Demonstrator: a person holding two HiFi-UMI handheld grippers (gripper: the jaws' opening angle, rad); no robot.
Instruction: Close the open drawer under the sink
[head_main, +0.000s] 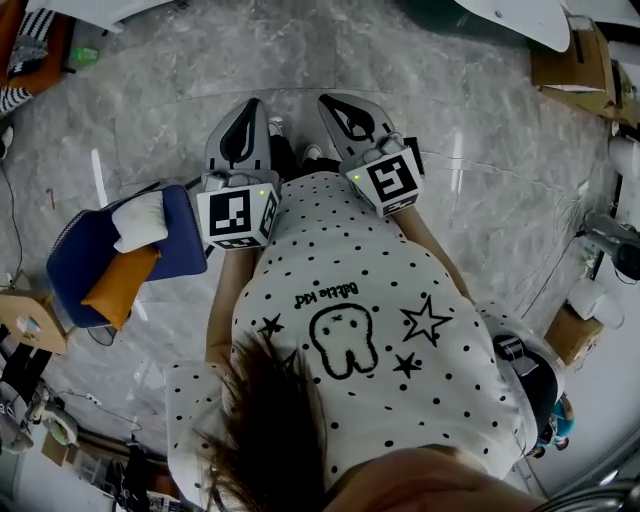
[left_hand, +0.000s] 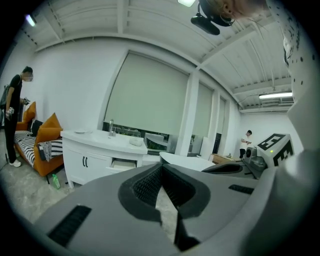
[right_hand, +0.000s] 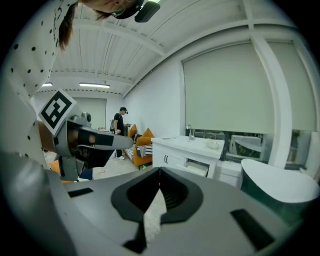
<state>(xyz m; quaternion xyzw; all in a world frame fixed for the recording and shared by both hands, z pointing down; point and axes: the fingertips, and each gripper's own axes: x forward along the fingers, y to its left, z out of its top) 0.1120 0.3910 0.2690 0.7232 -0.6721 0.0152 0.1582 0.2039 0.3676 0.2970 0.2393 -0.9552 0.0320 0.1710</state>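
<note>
Drawer stands pulled out at the right end of the white cabinet, just under the countertop that carries the tap. It is well across the room from us, and neither gripper is near it.

Closest in, we hold both grippers side by side over the marble floor. The left gripper has its jaws closed tip to tip with nothing between them. The right gripper is the same, jaws together and empty.

On the floor to our left is a blue chair with a white cushion and an orange cushion on it.

Further out, a tub with a white rim stands near the cabinet's right end. Past the cabinet's left end is an orange sofa, and a person stands beside it.
</note>
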